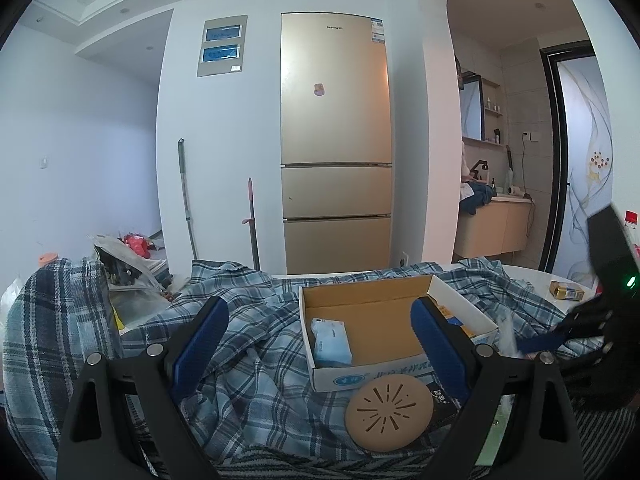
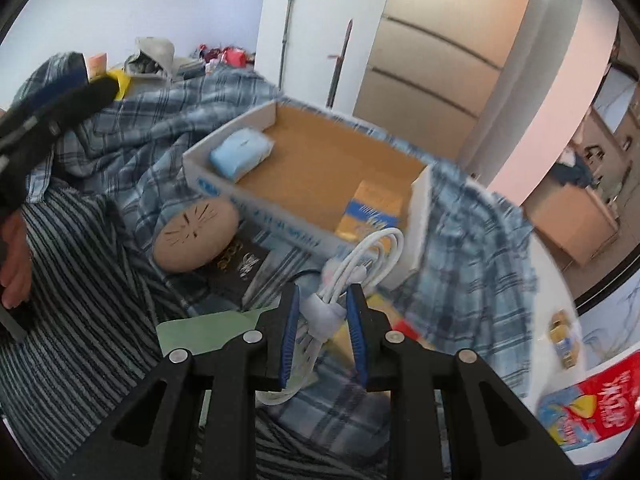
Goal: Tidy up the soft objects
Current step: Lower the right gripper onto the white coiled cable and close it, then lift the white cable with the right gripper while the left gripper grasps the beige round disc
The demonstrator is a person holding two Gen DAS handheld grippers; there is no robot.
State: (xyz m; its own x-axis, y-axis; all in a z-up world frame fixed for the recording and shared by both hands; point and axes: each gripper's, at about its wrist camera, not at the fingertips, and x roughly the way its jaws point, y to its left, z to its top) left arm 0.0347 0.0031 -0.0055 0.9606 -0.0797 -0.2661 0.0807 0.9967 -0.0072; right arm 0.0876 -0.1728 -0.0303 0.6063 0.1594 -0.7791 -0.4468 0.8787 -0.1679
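An open cardboard box (image 1: pixel 460 300) (image 2: pixel 224 142) lies on a blue plaid cloth (image 1: pixel 256 360) (image 2: pixel 132 152). In it are a light blue tissue pack (image 1: pixel 331 340) (image 2: pixel 240 152) and a yellow-blue packet (image 2: pixel 370 208). My right gripper (image 2: pixel 323 300) is shut on a coiled white cable (image 2: pixel 360 264), held just in front of the box's near corner; it shows at the right in the left wrist view (image 1: pixel 540 342). My left gripper (image 1: pixel 320 312) is open and empty, hovering over the cloth and box.
A tan round pad (image 1: pixel 390 412) (image 2: pixel 196 236) lies on a dark booklet (image 2: pixel 240 268) before the box. A striped grey cloth (image 2: pixel 80 300), green paper (image 2: pixel 208 328), a red-yellow bag (image 2: pixel 592 400) and a small box (image 2: pixel 564 332) lie around. A gold fridge (image 1: pixel 336 140) stands behind.
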